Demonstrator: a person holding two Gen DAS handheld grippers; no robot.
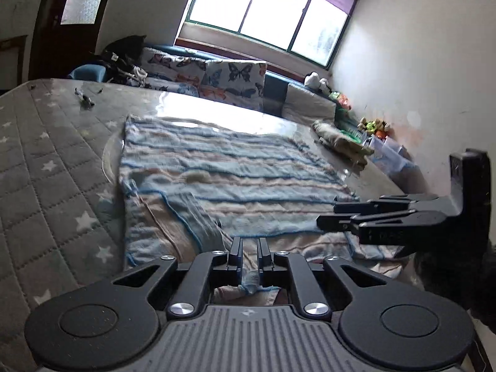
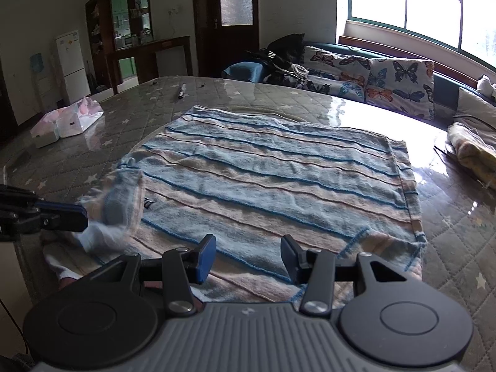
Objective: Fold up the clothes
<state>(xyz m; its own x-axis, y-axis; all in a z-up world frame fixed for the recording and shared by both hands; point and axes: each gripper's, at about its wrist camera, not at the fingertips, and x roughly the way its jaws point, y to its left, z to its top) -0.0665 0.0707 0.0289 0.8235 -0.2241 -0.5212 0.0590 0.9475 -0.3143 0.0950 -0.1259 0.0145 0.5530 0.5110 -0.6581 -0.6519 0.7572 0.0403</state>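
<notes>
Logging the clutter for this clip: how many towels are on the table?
2: a striped towel spread in the middle, and a folded one at the far right edge by the window. Others may be hidden.

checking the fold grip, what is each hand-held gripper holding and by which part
The left hand-held gripper pinches the blue-and-beige striped terry towel by its near left corner, lifted and folded over. The right hand-held gripper stands open over the near edge, holding nothing.
</notes>
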